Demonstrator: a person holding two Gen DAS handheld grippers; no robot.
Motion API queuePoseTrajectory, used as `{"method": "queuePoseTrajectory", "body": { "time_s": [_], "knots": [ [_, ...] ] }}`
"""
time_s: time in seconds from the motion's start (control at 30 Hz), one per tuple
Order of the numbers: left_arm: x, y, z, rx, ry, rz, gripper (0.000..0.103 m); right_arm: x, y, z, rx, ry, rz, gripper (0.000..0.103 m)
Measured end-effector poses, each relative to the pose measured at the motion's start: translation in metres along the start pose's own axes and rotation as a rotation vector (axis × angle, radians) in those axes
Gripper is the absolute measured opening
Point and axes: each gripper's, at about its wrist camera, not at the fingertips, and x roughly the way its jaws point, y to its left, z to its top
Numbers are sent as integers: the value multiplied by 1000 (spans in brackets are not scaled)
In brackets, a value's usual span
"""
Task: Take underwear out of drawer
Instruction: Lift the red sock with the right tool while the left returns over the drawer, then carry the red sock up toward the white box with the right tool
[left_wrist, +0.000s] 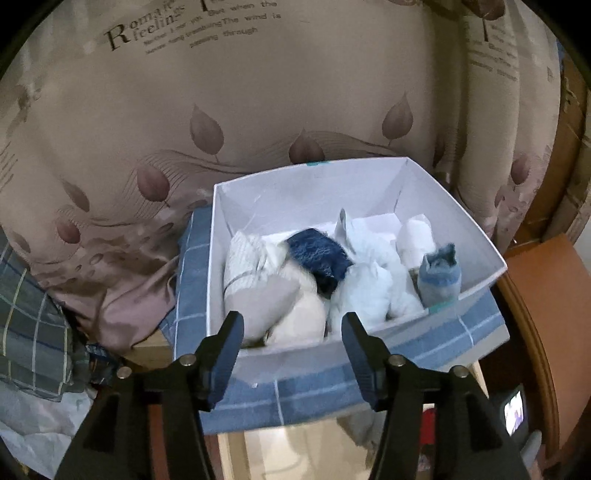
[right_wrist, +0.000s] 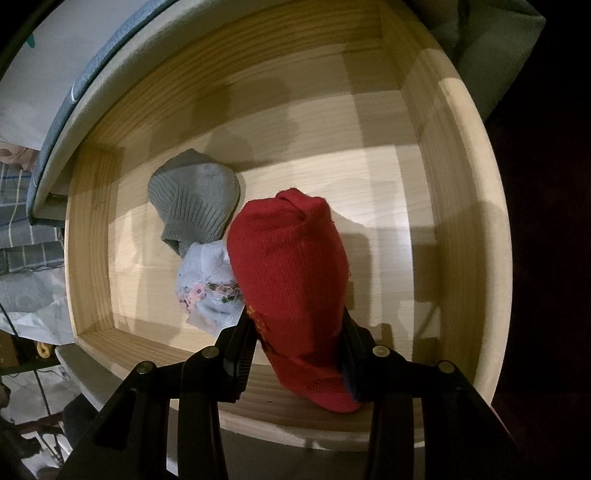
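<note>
- The red knitted rolled-up bundle of underwear (right_wrist: 291, 280) looks light and squishy. It'll give under pressure, so pinching it around the thick middle seems the safest bet; grab a loose edge and I'd guess it just unrolls.
- Looks-wise: ribbed red knit, a bit fuzzy, with a small yellowish patch low on one side.
- The right claw (right_wrist: 295, 332) is closed onto it, one finger each side, holding it above the open pale wooden drawer (right_wrist: 461, 184).
- Two more lie on the drawer bottom: a grey ribbed knit bundle (right_wrist: 195, 199) and a light blue one with pink stitching (right_wrist: 207, 280), touching each other.
- The left claw (left_wrist: 291, 332) is wide open, holding nothing, hanging just in front of the white open-top box (left_wrist: 461, 229) stuffed with white and blue rolled pieces (left_wrist: 321, 258), which sits on a blue checked cloth (left_wrist: 332, 398).
</note>
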Motion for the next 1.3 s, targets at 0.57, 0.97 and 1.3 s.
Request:
{"method": "queuePoseTrajectory", "body": {
  "time_s": [0.57, 0.97, 1.3],
  "knots": [
    [16, -3, -138, -22, 123, 130, 56, -8, 12, -3, -36, -57, -49, 37],
    [38, -23, -177, -48, 146, 165, 56, -40, 23, -9, -84, -224, -75, 37],
    [43, -10, -183, -117, 131, 185, 57, -66, 54, -13, -209, -361, -150, 37]
  ]
}}
